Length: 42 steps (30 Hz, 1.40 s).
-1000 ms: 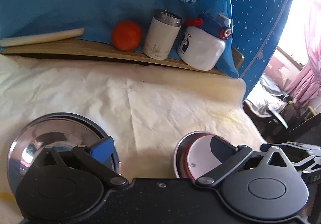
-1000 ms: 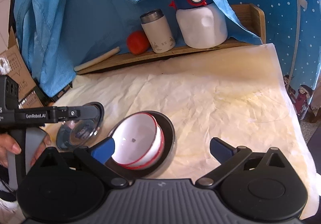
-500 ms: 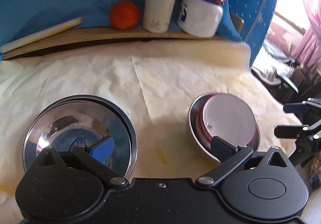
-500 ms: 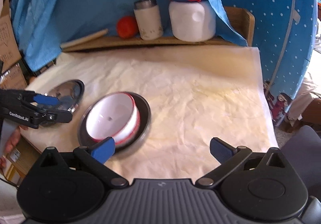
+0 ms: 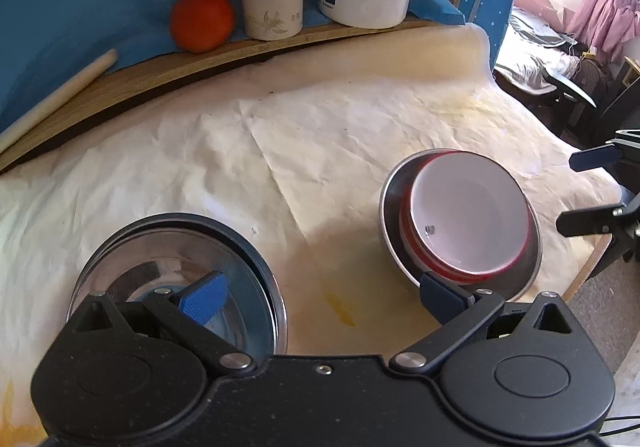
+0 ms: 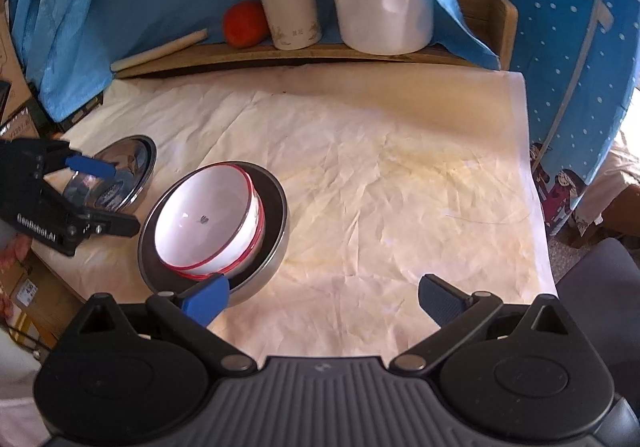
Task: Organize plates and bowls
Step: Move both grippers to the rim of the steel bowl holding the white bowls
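Note:
White bowls with red rims (image 5: pixel 468 223) (image 6: pixel 208 219) sit stacked inside a steel bowl (image 5: pixel 390 223) (image 6: pixel 276 231) on the paper-covered table. A shiny steel plate stack (image 5: pixel 180 267) (image 6: pixel 136 159) lies to its left. My left gripper (image 5: pixel 320 295) is open and empty, above the near table edge between the steel plates and the bowls; it also shows in the right wrist view (image 6: pixel 100 195). My right gripper (image 6: pixel 324 297) is open and empty, just right of the bowl stack; it also shows in the left wrist view (image 5: pixel 588 187).
A wooden ledge (image 6: pixel 280 55) at the back holds an orange (image 6: pixel 244 25), a white flask (image 6: pixel 290 7), a white jug with a blue lid (image 6: pixel 384 3) and a rolling pin (image 6: pixel 160 49). Blue cloth hangs behind. The table's right edge (image 6: pixel 536 187) drops to the floor.
Both grippers have pulled back and up from the dishes. The bowl stack and the steel plates stay in place on the table.

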Motion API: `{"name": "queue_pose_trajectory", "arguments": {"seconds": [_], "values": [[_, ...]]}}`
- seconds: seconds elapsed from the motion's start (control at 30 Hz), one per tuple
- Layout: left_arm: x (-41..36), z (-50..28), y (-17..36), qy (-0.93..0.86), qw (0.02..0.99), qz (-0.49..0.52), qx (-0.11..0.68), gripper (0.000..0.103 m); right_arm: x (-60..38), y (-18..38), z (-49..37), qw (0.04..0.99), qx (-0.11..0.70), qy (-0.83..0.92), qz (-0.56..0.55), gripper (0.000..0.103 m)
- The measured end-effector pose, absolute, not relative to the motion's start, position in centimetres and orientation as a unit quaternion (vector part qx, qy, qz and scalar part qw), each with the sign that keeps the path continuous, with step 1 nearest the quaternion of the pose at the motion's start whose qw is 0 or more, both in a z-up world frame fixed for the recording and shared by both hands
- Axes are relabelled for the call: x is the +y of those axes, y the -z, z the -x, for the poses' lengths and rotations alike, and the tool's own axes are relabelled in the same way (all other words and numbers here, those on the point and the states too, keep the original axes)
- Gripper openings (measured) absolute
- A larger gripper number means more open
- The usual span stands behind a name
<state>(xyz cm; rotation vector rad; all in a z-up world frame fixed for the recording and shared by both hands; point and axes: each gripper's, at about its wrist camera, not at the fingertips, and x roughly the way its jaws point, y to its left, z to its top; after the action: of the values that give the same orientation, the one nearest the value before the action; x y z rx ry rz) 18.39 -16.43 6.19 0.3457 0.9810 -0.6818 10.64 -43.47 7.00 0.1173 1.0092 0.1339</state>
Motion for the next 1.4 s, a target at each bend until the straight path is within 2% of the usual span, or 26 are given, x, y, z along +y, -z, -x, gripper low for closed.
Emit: {"name": "queue_pose_trajectory", "arguments": {"seconds": [0.53, 1.07, 1.4], "values": [[-18.2, -21.4, -5.4, 0.336, 0.782, -0.170, 0.497, 0.102, -41.9, -6.9, -14.8, 0.835, 0.545, -0.074, 0.017, 0.103], [-18.9, -22.4, -5.2, 0.337, 0.769, -0.180, 0.512, 0.102, -41.0, -6.2, -15.9, 0.819, 0.571, -0.059, 0.023, 0.103], [-19.3, -22.6, -5.1, 0.336, 0.767, -0.184, 0.515, 0.098, -40.8, -5.7, -16.3, 0.813, 0.579, -0.055, 0.021, 0.103]]}}
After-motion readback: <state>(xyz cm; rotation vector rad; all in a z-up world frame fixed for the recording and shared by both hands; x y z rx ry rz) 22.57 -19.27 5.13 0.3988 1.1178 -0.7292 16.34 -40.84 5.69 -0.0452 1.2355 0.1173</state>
